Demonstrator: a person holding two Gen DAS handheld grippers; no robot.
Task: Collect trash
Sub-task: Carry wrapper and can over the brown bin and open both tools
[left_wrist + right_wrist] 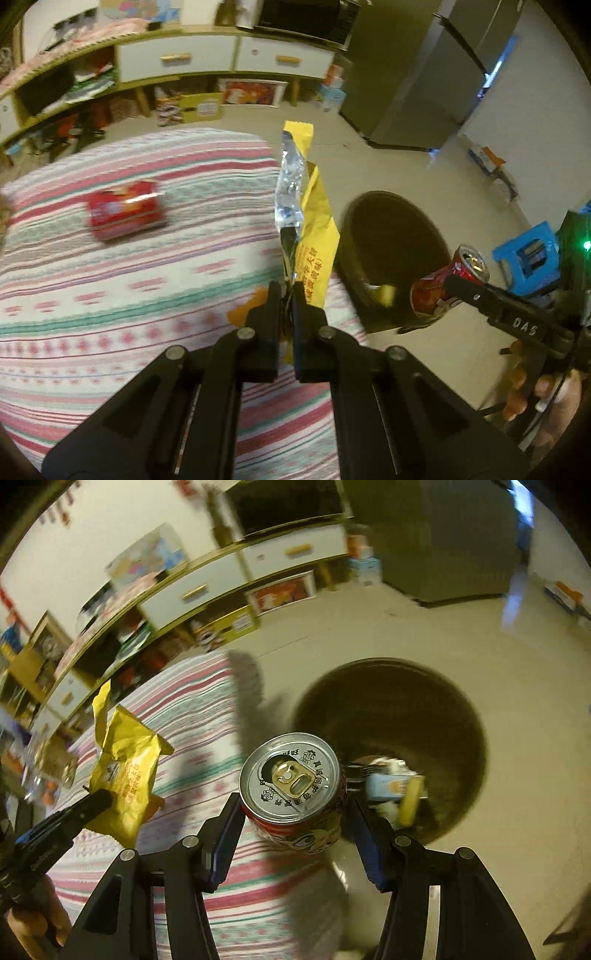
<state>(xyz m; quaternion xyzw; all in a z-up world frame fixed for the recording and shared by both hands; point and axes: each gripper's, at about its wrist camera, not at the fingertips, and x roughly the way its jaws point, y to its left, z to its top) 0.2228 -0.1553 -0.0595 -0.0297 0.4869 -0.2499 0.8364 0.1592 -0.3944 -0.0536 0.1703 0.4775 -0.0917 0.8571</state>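
Note:
My left gripper (287,295) is shut on a yellow snack wrapper (306,206) with a silver inside, held up over the table's right edge; it also shows in the right wrist view (125,775). My right gripper (291,812) is shut on an opened red drink can (291,775), held beside the dark round trash bin (454,709). The can (443,284) and bin (391,236) also show in the left wrist view. A red packet (125,212) lies on the striped tablecloth (110,295).
The bin stands on the floor right of the table and holds some trash (395,786). A shelf unit with drawers (221,55) lines the far wall. A grey fridge (424,74) stands at right. A blue stool (528,258) is on the floor.

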